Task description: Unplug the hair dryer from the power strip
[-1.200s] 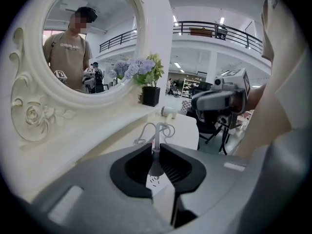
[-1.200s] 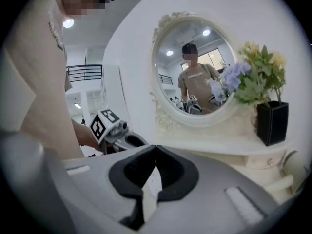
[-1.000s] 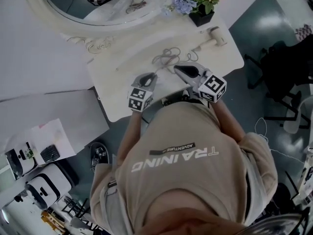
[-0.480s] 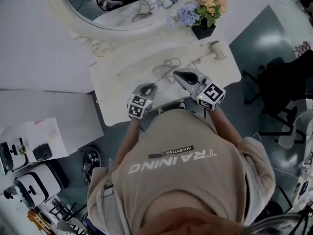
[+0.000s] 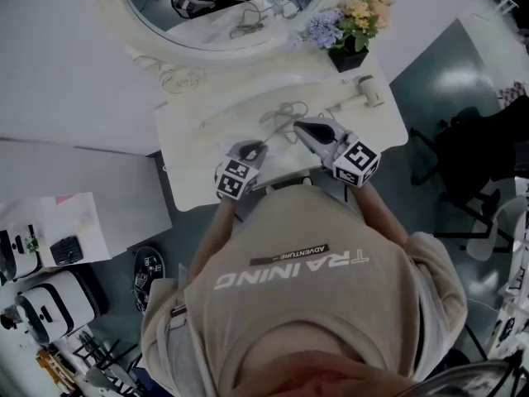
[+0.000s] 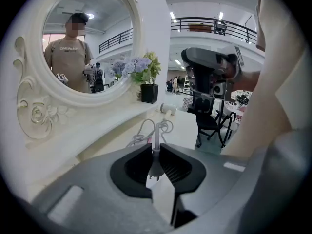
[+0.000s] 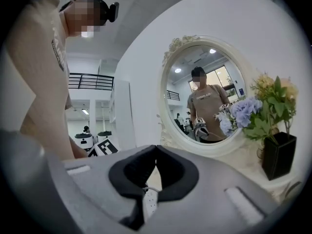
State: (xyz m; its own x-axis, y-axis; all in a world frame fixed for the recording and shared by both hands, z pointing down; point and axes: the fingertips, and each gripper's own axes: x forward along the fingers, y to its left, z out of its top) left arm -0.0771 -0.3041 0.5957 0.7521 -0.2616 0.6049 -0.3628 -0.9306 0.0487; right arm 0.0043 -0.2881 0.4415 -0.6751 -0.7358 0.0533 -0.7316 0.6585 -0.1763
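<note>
Head view: the hair dryer [image 5: 364, 91] lies at the vanity table's [image 5: 190, 139] far right corner, and its cord [image 5: 285, 114] trails toward the left gripper [image 5: 252, 149].

Left gripper view: the jaws are clamped narrowly on the plug [image 6: 155, 162], seemingly to draw it free.

Right gripper view: the right gripper [image 7: 156, 149] has its tips together and empty above the power strip [image 7: 149, 202], probably steadying it.

Hair dryer [image 5: 364, 91] on table [image 5: 198, 143], cord [image 5: 285, 112] left, flower pot [image 5: 345, 56] and mirror [image 5: 216, 11] behind.
</note>
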